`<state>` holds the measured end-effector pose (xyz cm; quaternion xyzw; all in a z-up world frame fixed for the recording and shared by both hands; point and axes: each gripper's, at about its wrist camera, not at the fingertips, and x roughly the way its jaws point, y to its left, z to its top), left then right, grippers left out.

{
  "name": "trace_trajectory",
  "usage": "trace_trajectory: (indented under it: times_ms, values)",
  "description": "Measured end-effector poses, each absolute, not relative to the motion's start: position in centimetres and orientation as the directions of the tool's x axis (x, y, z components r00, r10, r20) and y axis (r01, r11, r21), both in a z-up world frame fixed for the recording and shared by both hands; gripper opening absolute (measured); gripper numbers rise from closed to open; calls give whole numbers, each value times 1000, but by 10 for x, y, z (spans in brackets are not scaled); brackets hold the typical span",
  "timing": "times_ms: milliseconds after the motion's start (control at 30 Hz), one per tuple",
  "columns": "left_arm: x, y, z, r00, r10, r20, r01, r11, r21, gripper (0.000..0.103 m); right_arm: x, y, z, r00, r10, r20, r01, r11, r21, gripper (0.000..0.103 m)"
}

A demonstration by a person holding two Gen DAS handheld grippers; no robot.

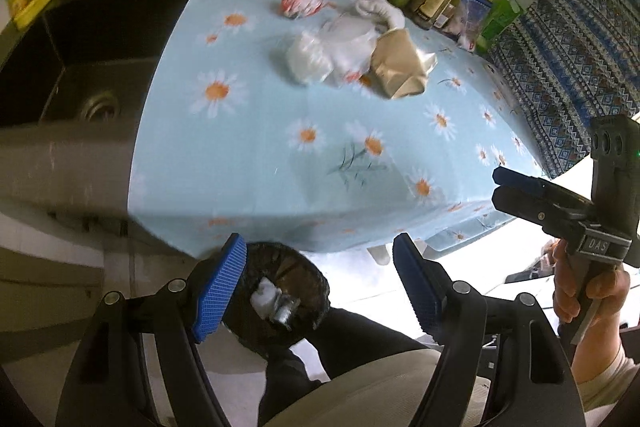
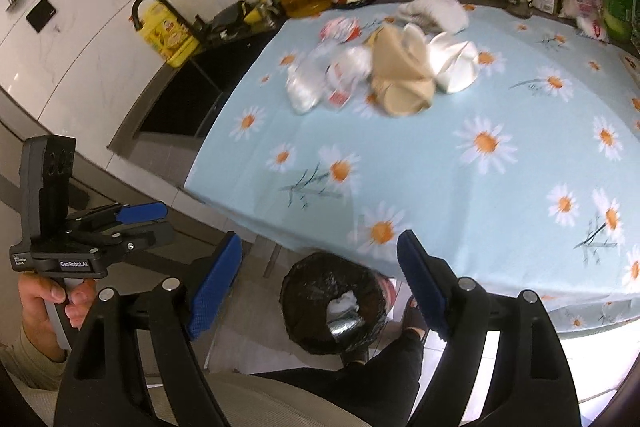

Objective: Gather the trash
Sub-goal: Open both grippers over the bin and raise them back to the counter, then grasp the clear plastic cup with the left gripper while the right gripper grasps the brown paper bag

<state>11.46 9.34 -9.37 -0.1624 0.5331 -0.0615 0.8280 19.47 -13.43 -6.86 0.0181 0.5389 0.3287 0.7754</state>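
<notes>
Between deposits: both grippers empty above the bin.

The left gripper point(image 1: 320, 291) and right gripper point(image 2: 320, 287) stood released, nothing between the pads, over the black-lined bin point(image 2: 304, 323) already holding scraps. Next move probably requires reaching the wrapper pile point(image 2: 380, 71) farther up the tablecloth point(image 2: 460, 187).

Left gripper point(image 1: 320, 287) lower centre, jaws apart, empty; right gripper point(image 2: 320, 287) lower centre, jaws apart, empty, tilted downward
</notes>
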Motion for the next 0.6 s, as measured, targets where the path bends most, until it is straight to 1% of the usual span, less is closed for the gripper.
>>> trace_trajectory:
  times_ms: [267, 600]
  values:
    - [163, 78, -72, 454, -250, -855, -40, 953, -300, 74, 239, -145, -65, 217, 546, -809, -494, 776, 391, 83]
    - [234, 66, -68, 438, -197, -877, -26, 973, -231, 74, 297, -143, -95, 152, 575, -804, -489, 750, 444, 83]
